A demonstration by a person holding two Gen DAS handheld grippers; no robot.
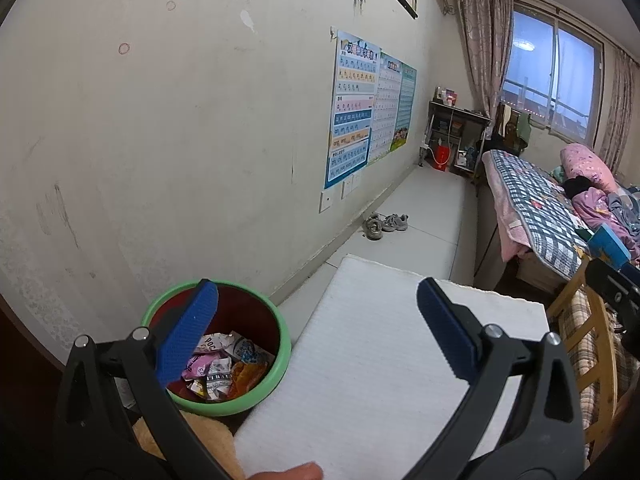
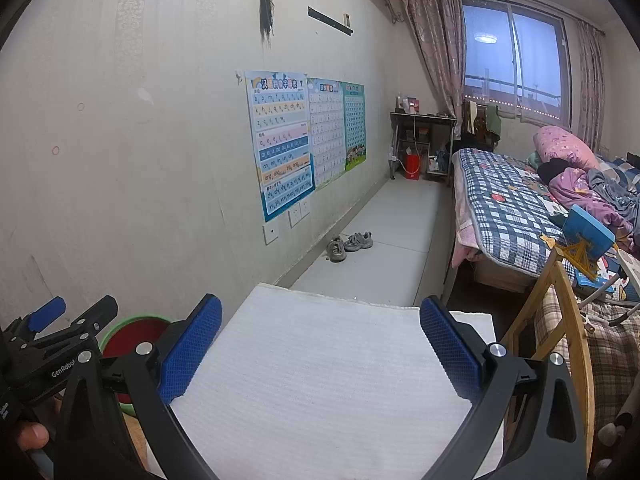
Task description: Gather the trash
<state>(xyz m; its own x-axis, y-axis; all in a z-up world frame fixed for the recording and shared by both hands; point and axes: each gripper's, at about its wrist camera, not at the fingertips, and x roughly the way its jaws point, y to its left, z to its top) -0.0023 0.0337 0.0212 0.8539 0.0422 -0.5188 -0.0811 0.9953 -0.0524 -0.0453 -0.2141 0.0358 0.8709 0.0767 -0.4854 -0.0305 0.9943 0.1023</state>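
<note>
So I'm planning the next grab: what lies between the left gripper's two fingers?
Left wrist view: the left gripper is open, with only bare white foam board between; the bin sits beside it.

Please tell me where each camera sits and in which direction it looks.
Left wrist: on the left gripper, jaws open, facing the white foam board and green-rimmed bin; a fingertip shows.
Right wrist: on the right gripper, jaws open, over the board; the left gripper appears at its left.
Shared: board, bin, posters, bed.
</note>
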